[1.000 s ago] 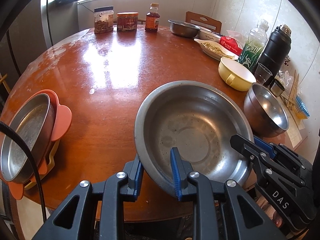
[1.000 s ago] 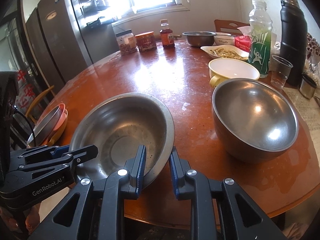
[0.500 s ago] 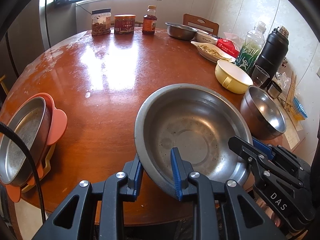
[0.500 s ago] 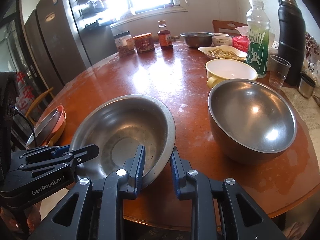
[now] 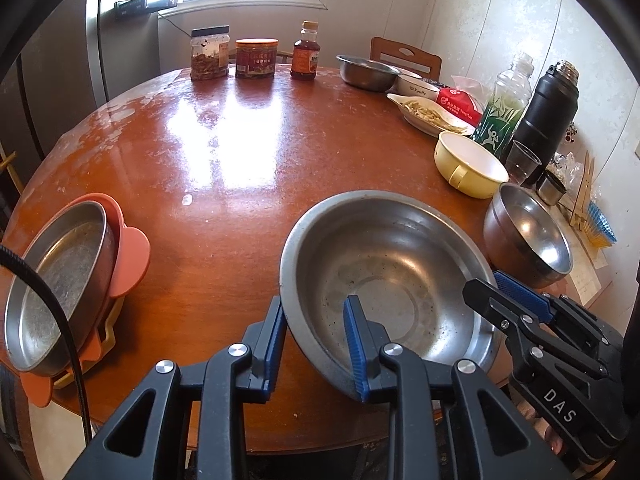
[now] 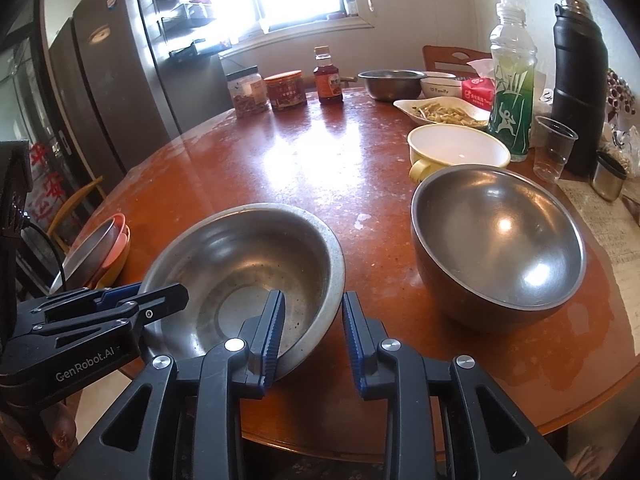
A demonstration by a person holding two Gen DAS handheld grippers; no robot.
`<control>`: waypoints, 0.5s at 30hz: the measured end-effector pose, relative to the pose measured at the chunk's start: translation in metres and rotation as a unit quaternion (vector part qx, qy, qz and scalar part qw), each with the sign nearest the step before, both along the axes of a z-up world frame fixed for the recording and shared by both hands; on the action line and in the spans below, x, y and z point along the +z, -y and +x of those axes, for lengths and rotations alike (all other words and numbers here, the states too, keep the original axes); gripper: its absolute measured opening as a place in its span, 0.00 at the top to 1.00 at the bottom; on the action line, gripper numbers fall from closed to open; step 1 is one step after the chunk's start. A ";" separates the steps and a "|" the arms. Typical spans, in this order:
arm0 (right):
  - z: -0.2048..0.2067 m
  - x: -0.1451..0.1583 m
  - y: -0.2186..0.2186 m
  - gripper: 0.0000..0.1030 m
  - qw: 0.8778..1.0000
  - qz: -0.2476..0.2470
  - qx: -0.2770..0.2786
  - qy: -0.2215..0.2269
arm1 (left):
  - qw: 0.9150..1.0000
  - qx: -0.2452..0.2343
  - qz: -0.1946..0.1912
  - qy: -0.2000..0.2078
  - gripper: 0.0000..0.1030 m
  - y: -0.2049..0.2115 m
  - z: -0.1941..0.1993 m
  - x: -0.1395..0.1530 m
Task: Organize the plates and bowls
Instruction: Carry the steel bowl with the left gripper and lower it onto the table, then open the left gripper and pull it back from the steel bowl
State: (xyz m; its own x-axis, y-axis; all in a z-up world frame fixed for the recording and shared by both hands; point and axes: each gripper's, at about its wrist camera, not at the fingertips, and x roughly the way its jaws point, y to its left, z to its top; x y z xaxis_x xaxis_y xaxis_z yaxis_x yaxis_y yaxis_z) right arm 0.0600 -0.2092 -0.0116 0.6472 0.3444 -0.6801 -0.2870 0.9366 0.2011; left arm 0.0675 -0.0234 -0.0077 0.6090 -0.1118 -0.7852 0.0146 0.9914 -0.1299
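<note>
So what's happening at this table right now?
A person holds a gripper in each hand at the near rim of the wide steel bowl on the table. The left gripper and right gripper each straddle the rim; their jaws have just been opening and no longer pinch it. The bowl seems just set down beside the deep steel bowl.
</note>
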 end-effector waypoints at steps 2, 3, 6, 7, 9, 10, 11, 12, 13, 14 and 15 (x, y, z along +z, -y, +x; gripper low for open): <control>-0.001 0.003 0.000 0.68 1.000 0.002 0.000 0.005 | 1.000 0.000 0.002 0.007 0.66 0.000 -0.001 0.004; -0.001 0.005 0.000 0.68 1.000 0.002 0.000 0.008 | 1.000 0.000 0.003 0.009 0.65 0.000 -0.001 0.005; -0.002 0.010 0.000 0.67 1.000 0.003 0.001 0.018 | 1.000 -0.001 0.000 0.015 0.64 -0.001 -0.002 0.009; -0.002 0.011 0.000 0.66 1.000 0.005 0.003 0.019 | 1.000 -0.001 -0.001 0.017 0.64 -0.001 -0.002 0.010; -0.002 0.013 0.000 0.64 1.000 0.009 0.005 0.019 | 1.000 0.003 -0.003 0.021 0.63 -0.002 -0.002 0.012; -0.002 0.014 0.000 0.63 1.000 0.009 0.005 0.021 | 1.000 0.007 -0.004 0.023 0.60 -0.003 -0.003 0.013; -0.003 0.015 0.001 0.63 1.000 0.007 0.004 0.025 | 1.000 0.011 -0.003 0.025 0.55 -0.004 -0.004 0.015; -0.003 0.017 0.001 0.63 1.000 0.006 0.004 0.028 | 1.000 0.013 -0.004 0.027 0.53 -0.005 -0.005 0.016; -0.003 0.018 0.002 0.63 1.000 0.009 0.003 0.029 | 0.999 0.014 -0.004 0.032 0.52 -0.005 -0.007 0.018; -0.004 0.020 0.003 0.63 0.999 0.010 0.002 0.032 | 0.999 0.016 -0.005 0.035 0.52 -0.005 -0.007 0.019; -0.005 0.021 0.005 0.62 0.999 0.011 0.001 0.034 | 0.999 0.017 -0.005 0.039 0.52 -0.006 -0.008 0.021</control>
State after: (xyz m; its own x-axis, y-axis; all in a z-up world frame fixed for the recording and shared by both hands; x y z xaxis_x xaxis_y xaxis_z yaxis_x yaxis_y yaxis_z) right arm 0.0553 -0.2137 0.0098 0.6912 0.3608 -0.6262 -0.3036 0.9312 0.2015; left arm 0.0592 -0.0178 0.0130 0.6713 -0.0986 -0.7346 -0.0078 0.9901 -0.1401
